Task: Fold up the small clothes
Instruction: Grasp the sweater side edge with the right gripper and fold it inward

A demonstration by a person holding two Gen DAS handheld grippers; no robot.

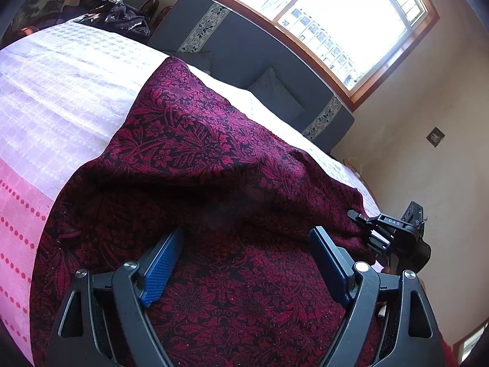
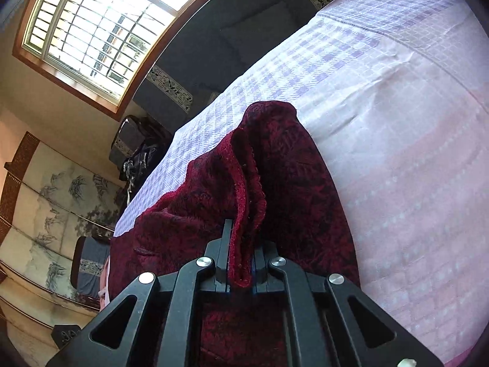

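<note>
A dark red garment with a black floral pattern [image 1: 198, 140] lies spread on the bed cover [image 1: 61, 91]. My left gripper [image 1: 247, 235] hangs just above its near part. The blue pads [image 1: 159, 269] stand wide apart and the jaws are open with nothing pinched. At the garment's right edge my right gripper [image 1: 362, 218] grips the cloth. In the right wrist view the right gripper [image 2: 243, 244] is shut on a folded hem of the garment [image 2: 290, 168], which rises in a ridge from between the fingers.
The checked white-lilac cover with pink dotted bands [image 2: 397, 122] stretches around the garment. A dark sofa [image 1: 244, 46] stands beyond the bed under a bright window [image 1: 336, 6]. Dark clothes [image 1: 122, 15] lie piled at the far corner. A painted screen [image 2: 45, 198] lines the wall.
</note>
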